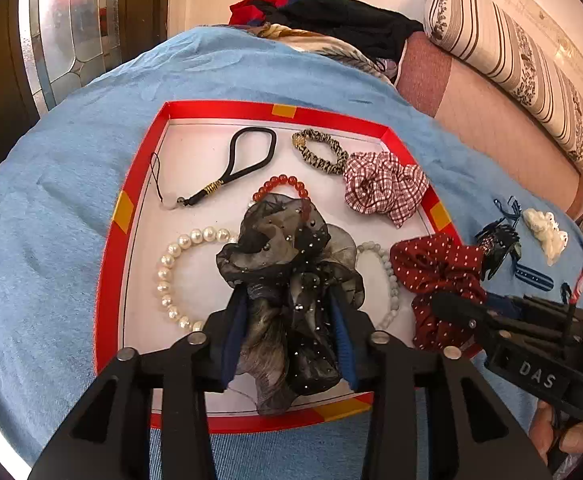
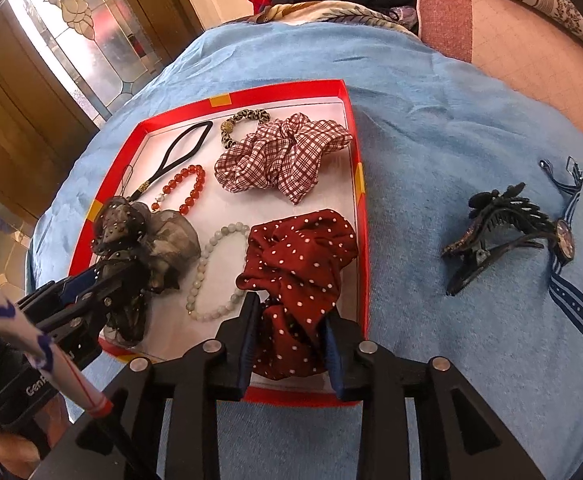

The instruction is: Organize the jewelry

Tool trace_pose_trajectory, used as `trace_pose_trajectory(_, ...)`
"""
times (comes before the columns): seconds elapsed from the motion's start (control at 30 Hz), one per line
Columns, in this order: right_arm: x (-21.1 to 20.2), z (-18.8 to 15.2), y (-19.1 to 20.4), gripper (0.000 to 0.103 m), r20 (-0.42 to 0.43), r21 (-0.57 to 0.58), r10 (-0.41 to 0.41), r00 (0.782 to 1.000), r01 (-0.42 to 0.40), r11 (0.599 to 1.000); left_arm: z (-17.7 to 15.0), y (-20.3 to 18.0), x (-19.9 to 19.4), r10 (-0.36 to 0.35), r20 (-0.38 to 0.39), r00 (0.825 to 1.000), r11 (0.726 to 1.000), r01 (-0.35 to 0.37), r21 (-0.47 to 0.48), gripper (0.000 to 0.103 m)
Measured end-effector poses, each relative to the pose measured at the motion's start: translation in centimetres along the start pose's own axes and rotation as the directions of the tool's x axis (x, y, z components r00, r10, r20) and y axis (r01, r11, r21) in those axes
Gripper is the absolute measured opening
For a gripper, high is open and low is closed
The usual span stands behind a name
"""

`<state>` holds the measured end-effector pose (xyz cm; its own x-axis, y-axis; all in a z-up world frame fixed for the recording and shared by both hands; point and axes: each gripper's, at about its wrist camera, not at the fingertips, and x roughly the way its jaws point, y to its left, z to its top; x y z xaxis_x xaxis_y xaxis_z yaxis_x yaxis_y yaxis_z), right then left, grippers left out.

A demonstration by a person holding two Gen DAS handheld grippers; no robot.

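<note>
Currently: left tongs (image 1: 289, 312) pinching sheer black scrunchie (image 1: 283, 248), right tongs (image 2: 291, 320) pinching red polka-dot scrunchie (image 2: 299, 256); set each flat on bare floor of the red tray (image 2: 251, 96), clear of beads.

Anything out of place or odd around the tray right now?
Three pieces lie outside the red tray on the blue blanket: a black claw clip, a striped-strap watch and a white clip. Inside, the sheer black scrunchie overlaps the red bead bracelet.

Blue blanket (image 1: 71, 200), striped bolster (image 1: 511, 52), stained-glass door (image 2: 87, 36), daylight.
</note>
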<state>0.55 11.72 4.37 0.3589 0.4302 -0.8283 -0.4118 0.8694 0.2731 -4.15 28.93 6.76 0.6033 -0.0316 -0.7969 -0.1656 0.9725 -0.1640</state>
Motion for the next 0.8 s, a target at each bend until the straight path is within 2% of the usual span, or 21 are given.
trace_pose_trajectory(0.13,-1.7,-0.6,0.4,0.035,0.013,-0.010,0.000,1.000,0.000,1.000,0.0,0.1,-0.9,0.007,0.026,1.000,1.000,-0.007,-0.014,0.053)
trace_pose_trajectory(0.27,-4.9,-1.8,0.7,0.050,0.051,-0.009,-0.008,0.999,0.008,1.000,-0.7,0.0,-3.3,0.022,0.095,0.995,0.999,-0.019,-0.040,0.062)
trace_pose_trajectory(0.33,-7.2,-2.8,0.9,0.052,0.084,-0.019,-0.014,0.996,0.015,1.000,-1.2,-0.4,-5.4,0.067,0.141,0.988,0.997,-0.062,-0.044,0.073)
trace_pose_trajectory(0.37,-8.4,-3.5,1.1,0.054,0.104,-0.025,-0.030,0.994,0.033,0.999,-1.5,-0.9,-6.7,0.101,0.164,0.981,0.995,-0.095,-0.043,0.076)
trace_pose_trajectory(0.47,-12.2,-5.9,1.7,0.064,0.163,-0.051,-0.082,0.983,0.091,0.994,-2.6,-2.2,-11.0,0.142,0.243,0.960,0.990,-0.133,-0.050,0.093)
trace_pose_trajectory(0.53,-14.8,-8.0,2.1,0.068,0.208,-0.055,-0.124,0.970,0.138,0.989,-3.8,-3.4,-14.1,0.155,0.301,0.941,0.988,-0.150,-0.040,0.098)
trace_pose_trajectory(0.63,-19.0,-11.2,2.8,0.072,0.302,-0.060,-0.169,0.938,0.196,0.979,-6.1,-5.2,-18.9,0.164,0.375,0.912,0.985,-0.171,-0.017,0.103)
trace_pose_trajectory(0.67,-20.3,-12.3,3.0,0.077,0.329,-0.062,-0.174,0.928,0.205,0.977,-6.7,-5.8,-20.4,0.170,0.379,0.910,0.983,-0.182,-0.005,0.103)
trace_pose_trajectory(0.73,-22.9,-14.7,3.1,0.078,0.384,-0.033,-0.174,0.907,0.202,0.979,-7.6,-6.8,-22.4,0.183,0.385,0.904,0.979,-0.204,0.014,0.103)
trace_pose_trajectory(0.8,-24.6,-16.3,3.2,0.080,0.414,-0.014,-0.170,0.895,0.192,0.981,-8.5,-7.8,-24.1,0.244,0.376,0.894,0.961,-0.275,0.030,0.103)
